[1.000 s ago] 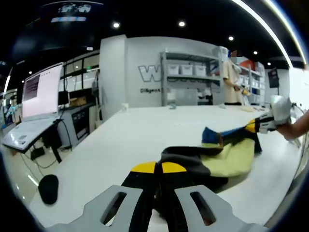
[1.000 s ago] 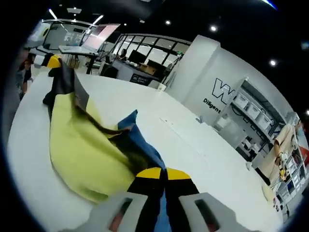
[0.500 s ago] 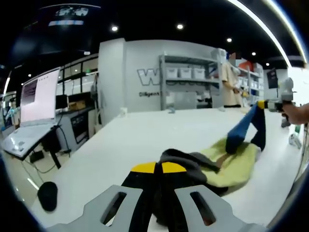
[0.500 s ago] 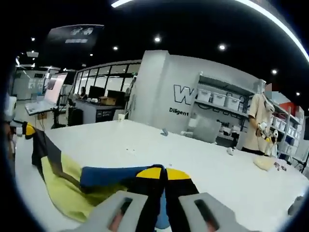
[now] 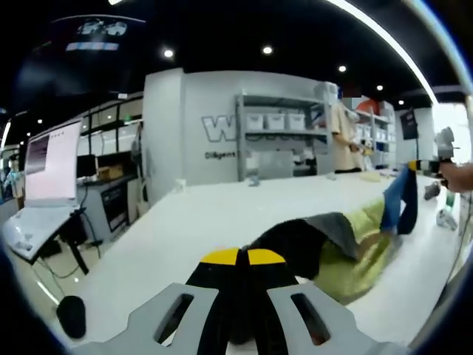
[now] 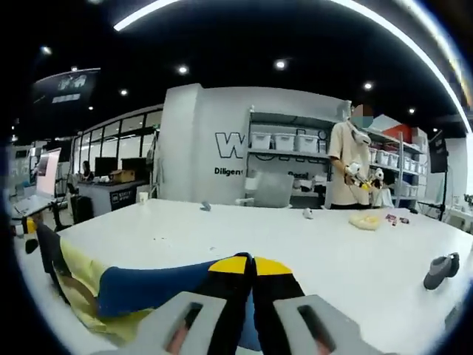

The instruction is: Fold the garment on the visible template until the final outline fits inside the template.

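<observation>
Grey wall [image 6: 222,133] lettering "W", "Diligen" behind white table [image 6: 295,244].

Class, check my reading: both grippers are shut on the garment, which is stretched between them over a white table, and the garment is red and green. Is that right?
Not quite: the colours are wrong. The garment is yellow, blue and black, as the right gripper view shows. The rest stands: the left gripper and right gripper are each shut on it, over the white table.
</observation>
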